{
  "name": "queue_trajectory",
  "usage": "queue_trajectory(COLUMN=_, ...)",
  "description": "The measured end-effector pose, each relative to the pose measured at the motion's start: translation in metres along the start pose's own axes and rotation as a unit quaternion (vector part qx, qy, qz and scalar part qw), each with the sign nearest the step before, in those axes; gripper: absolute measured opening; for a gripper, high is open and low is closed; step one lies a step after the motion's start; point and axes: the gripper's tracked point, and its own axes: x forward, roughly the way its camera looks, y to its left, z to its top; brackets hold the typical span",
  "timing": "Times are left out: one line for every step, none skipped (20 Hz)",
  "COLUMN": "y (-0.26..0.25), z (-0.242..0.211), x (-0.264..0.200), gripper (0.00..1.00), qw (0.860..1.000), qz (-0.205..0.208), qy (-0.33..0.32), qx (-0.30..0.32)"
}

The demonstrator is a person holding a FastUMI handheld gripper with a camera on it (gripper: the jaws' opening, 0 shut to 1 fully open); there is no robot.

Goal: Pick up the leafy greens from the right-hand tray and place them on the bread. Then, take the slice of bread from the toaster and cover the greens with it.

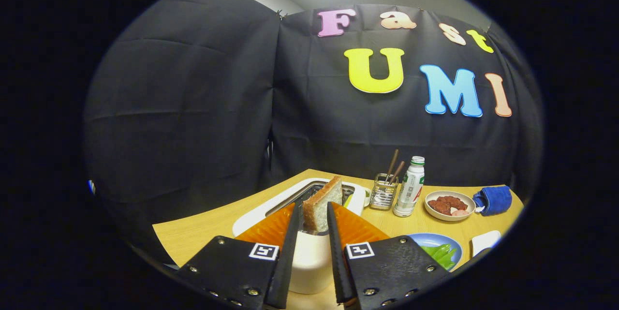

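Observation:
A slice of bread [325, 196] stands upright, poking out of the slot of a white toaster [254, 219] on the wooden table. My gripper [314, 207] is over the toaster with both fingers pressed against the lower sides of the slice. Just right of the right finger lies a blue plate [437, 239] with leafy greens [442, 253] on it; that finger hides much of the plate, and I cannot tell what is under the greens. A corner of a white tray [485, 241] shows beyond the plate.
Behind the toaster stand a wire holder with chopsticks [384, 193] and a white bottle with a green cap [410, 186]. Further right are a bowl of red meat [449, 205] and a rolled blue cloth [493, 199]. The table edge runs left of the toaster.

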Motion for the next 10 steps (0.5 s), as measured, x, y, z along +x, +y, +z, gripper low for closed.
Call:
queue_trajectory(y=0.003, z=-0.003, x=0.007, gripper=0.37, qw=1.0, qz=-0.002, qy=0.004, qx=0.002)
queue_trajectory(y=0.003, z=-0.004, x=0.011, gripper=0.37, qw=1.0, qz=-0.008, qy=0.006, qx=0.001)
queue_trajectory(y=0.001, z=-0.007, x=0.015, gripper=0.37, qw=1.0, qz=-0.016, qy=0.012, qx=-0.005)
queue_trajectory(y=-0.001, z=-0.008, x=0.019, gripper=0.37, qw=1.0, qz=-0.023, qy=0.015, qx=-0.009)
queue_trajectory(y=-0.001, z=-0.009, x=0.024, gripper=0.37, qw=0.999, qz=-0.028, qy=0.013, qx=-0.009)
queue_trajectory(y=-0.004, z=-0.009, x=0.028, gripper=0.37, qw=0.999, qz=-0.036, qy=0.011, qx=-0.011)
queue_trajectory(y=-0.011, z=-0.007, x=0.03, gripper=0.36, qw=0.998, qz=-0.055, qy=0.004, qx=-0.009)
queue_trajectory(y=-0.017, z=-0.005, x=0.028, gripper=0.23, qw=0.998, qz=-0.068, qy=-0.002, qx=-0.01)
queue_trajectory(y=-0.016, z=-0.005, x=0.029, gripper=0.1, qw=0.998, qz=-0.067, qy=-0.004, qx=-0.006)
queue_trajectory(y=-0.013, z=-0.006, x=0.032, gripper=0.1, qw=0.998, qz=-0.057, qy=-0.003, qx=-0.006)
